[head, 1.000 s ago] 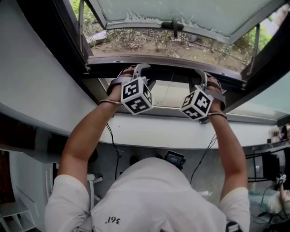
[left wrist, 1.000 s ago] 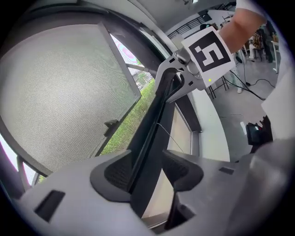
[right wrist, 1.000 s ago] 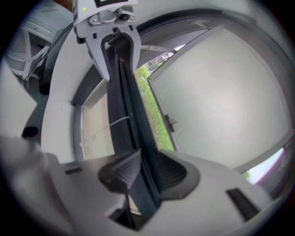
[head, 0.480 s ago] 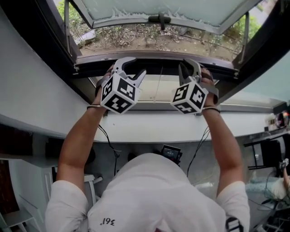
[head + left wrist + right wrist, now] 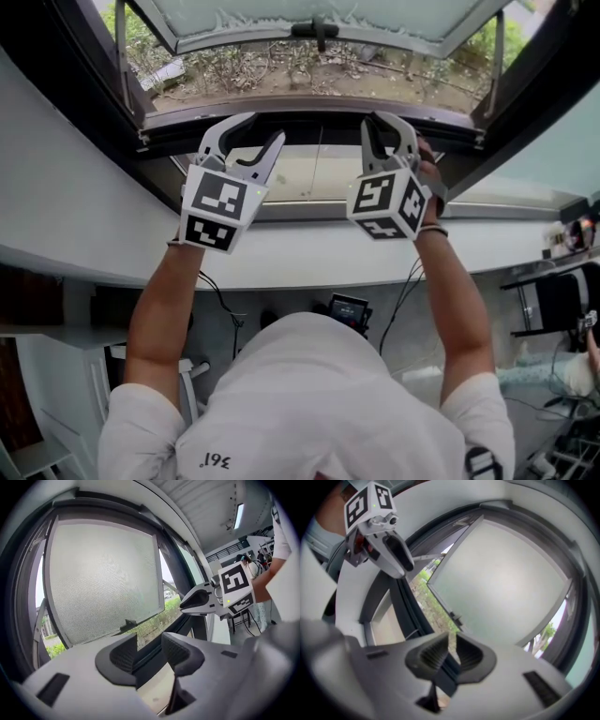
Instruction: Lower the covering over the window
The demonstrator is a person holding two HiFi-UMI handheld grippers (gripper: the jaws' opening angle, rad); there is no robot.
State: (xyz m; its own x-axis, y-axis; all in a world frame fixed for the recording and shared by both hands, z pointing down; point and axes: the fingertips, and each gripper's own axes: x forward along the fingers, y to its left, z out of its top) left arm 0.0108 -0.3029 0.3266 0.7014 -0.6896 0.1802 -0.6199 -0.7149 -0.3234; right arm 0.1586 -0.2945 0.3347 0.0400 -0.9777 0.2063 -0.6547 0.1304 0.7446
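A dark-framed window has its frosted sash swung outward, with a black handle on it. Below the frame lies a pale beige panel crossed by a thin cord; I cannot tell if this is the covering. My left gripper is held up at the frame left of the cord, its jaws closing with a clear gap and nothing between them. My right gripper is right of the cord, its jaws closing to a narrow gap with nothing in it.
A white sill runs under the window. Grey wall curves away at the left. Outside are bare ground and shrubs. On the floor below me lie cables and a small device. Chairs stand at the far right.
Both grippers have swung up so that their jaws point at the window frame. Both pairs of jaws have narrowed, the right pair far more.
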